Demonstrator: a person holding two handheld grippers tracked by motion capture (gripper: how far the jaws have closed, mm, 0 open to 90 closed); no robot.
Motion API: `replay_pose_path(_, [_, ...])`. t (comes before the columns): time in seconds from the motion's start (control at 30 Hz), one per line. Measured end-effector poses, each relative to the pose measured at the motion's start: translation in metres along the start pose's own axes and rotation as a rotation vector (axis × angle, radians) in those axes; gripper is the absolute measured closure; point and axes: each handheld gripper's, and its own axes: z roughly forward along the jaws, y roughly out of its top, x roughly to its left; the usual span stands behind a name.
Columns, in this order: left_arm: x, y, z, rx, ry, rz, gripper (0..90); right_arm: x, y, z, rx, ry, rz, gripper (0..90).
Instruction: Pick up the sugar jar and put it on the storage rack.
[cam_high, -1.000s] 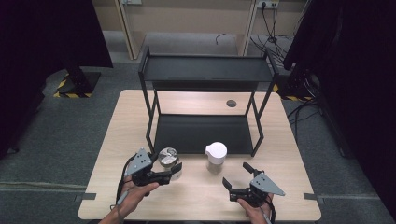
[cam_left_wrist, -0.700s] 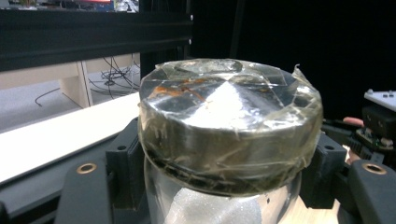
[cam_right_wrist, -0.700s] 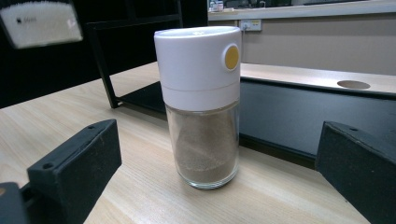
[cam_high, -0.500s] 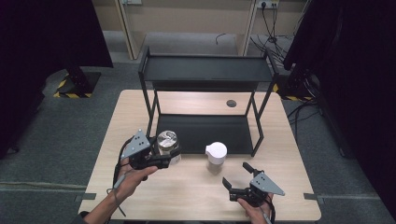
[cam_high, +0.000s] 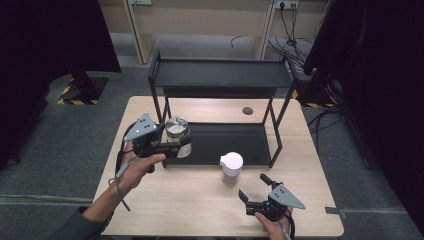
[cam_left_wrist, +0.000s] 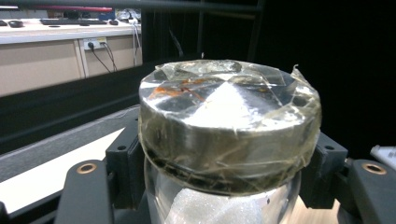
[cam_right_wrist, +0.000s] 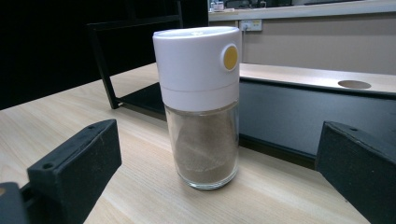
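My left gripper (cam_high: 181, 145) is shut on a glass jar with a silver taped lid (cam_high: 176, 127), held in the air over the left end of the black rack's lower shelf (cam_high: 235, 142). In the left gripper view the jar (cam_left_wrist: 229, 135) sits between both jaws, white grains showing inside. A white-capped spice jar (cam_high: 231, 164) with a yellow dot stands upright on the table in front of the rack. My right gripper (cam_high: 252, 189) rests open near the table's front edge, pointed at that jar (cam_right_wrist: 201, 102), which stands a little beyond its jaws.
The black two-level rack (cam_high: 220, 75) takes up the back of the wooden table (cam_high: 200, 210). A round cable hole (cam_high: 247, 110) lies in the tabletop behind the lower shelf. Rack legs (cam_high: 276, 135) stand right of the spice jar.
My left gripper has lifted the silver-lidded jar off the table and carried it up and back toward the rack. The right gripper and the spice jar have stayed put.
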Motion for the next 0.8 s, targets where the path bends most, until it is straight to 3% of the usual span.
replay_pose_path(0.13, [-0.003, 0.021, 0.004, 0.005, 0.003, 0.024, 31.3, 0.0, 0.0, 0.0, 0.0, 0.0, -0.001, 0.7])
replay_pose_path(0.27, [0.002, 0.039, 0.008, 0.013, -0.018, -0.011, 31.3, 0.0, 0.0, 0.0, 0.0, 0.001, -0.001, 0.7])
replay_pose_path(0.47, [0.006, 0.064, 0.014, 0.021, -0.027, -0.009, 31.3, 0.0, 0.0, 0.0, -0.001, 0.003, -0.002, 0.7])
replay_pose_path(0.8, [0.008, 0.098, 0.022, 0.042, 0.019, -0.004, 31.3, -0.001, 0.0, 0.0, -0.001, 0.004, -0.001, 0.7])
